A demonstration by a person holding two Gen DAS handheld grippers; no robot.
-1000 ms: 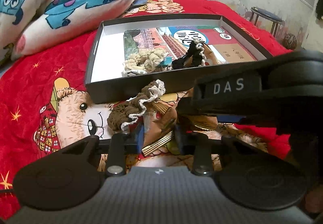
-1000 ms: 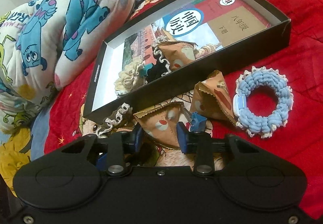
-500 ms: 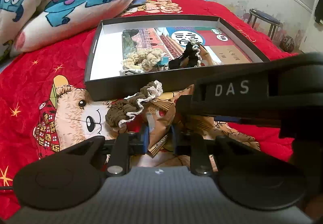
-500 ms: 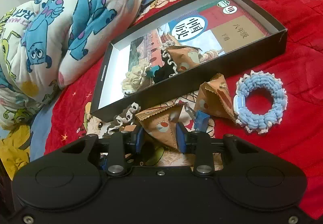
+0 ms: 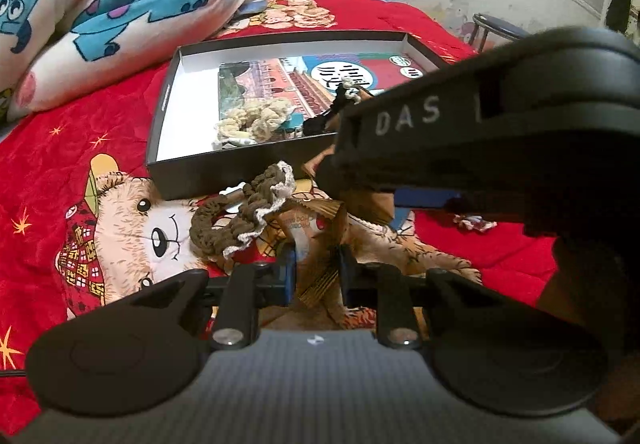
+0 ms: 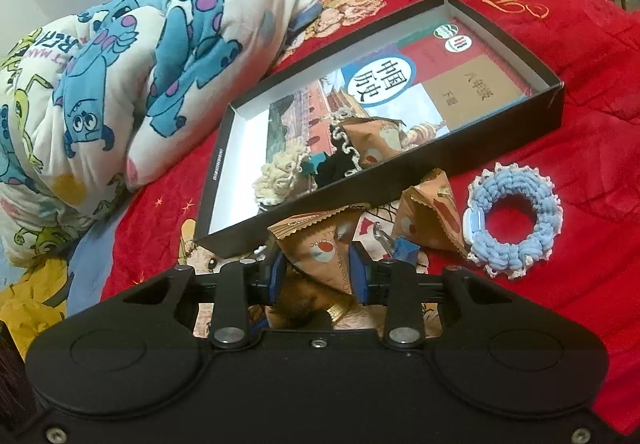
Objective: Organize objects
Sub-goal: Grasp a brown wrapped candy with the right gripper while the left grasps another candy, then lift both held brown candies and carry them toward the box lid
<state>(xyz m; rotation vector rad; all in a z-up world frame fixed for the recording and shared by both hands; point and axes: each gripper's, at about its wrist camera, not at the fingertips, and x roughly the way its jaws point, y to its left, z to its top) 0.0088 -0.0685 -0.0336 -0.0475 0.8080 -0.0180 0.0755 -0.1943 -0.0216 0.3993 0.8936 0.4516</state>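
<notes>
My left gripper (image 5: 316, 276) is shut on a brown snack packet (image 5: 316, 240), just above the red bedspread. A brown scrunchie (image 5: 236, 220) lies left of it, in front of the black box (image 5: 224, 172). My right gripper (image 6: 318, 276) is shut on another brown snack packet (image 6: 324, 252); its black body (image 5: 460, 148) crosses the left wrist view. A third packet (image 6: 432, 216), a blue binder clip (image 6: 402, 248) and a blue scrunchie (image 6: 516, 220) lie to the right. In the box (image 6: 480, 136), on a book, are a cream scrunchie (image 6: 280, 172), a black scrunchie (image 6: 336, 164) and a packet (image 6: 372, 140).
A rolled cartoon-print duvet (image 6: 140, 64) lies left of the box and close to its far corner. A stool (image 5: 496, 28) stands beyond the bed by the wall. Bare red bedspread (image 6: 580, 164) stretches to the right of the box.
The left jaws have closed onto the snack packet and pinched it upright. The right gripper has risen slightly with its packet.
</notes>
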